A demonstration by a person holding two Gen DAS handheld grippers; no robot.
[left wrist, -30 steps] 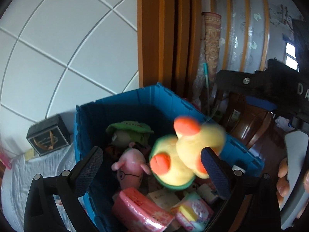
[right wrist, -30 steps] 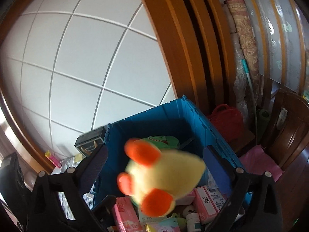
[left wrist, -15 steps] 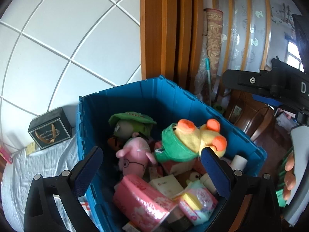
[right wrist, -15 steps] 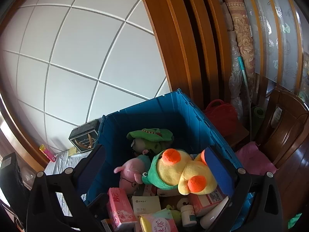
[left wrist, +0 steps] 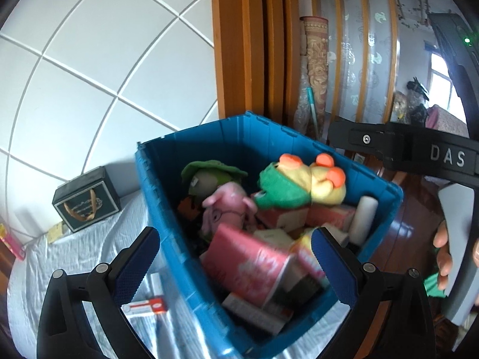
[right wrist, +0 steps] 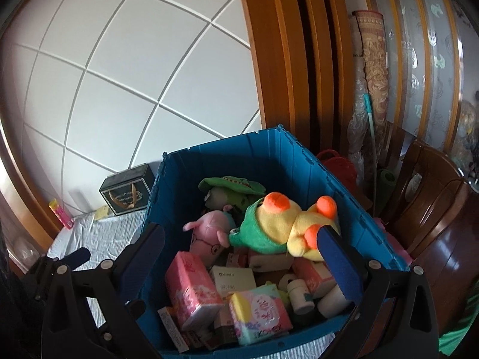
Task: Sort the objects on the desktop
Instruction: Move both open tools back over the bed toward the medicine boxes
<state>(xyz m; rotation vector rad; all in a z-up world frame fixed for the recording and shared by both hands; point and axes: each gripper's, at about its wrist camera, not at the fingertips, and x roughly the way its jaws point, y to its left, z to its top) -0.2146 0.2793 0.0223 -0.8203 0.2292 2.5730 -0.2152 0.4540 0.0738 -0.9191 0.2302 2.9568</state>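
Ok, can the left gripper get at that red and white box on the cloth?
Probably yes. The left gripper is open, and the red and white box lies bare on the cloth, outside the blue bin.

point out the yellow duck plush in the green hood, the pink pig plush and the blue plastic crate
yellow duck plush in green hood (right wrist: 287, 224), right wrist view, on its yellow head
pink pig plush (right wrist: 209, 233), right wrist view, on its face
blue plastic crate (left wrist: 239, 137), left wrist view, on its far inner wall

Blue bin (right wrist: 371, 227) crammed; top open.
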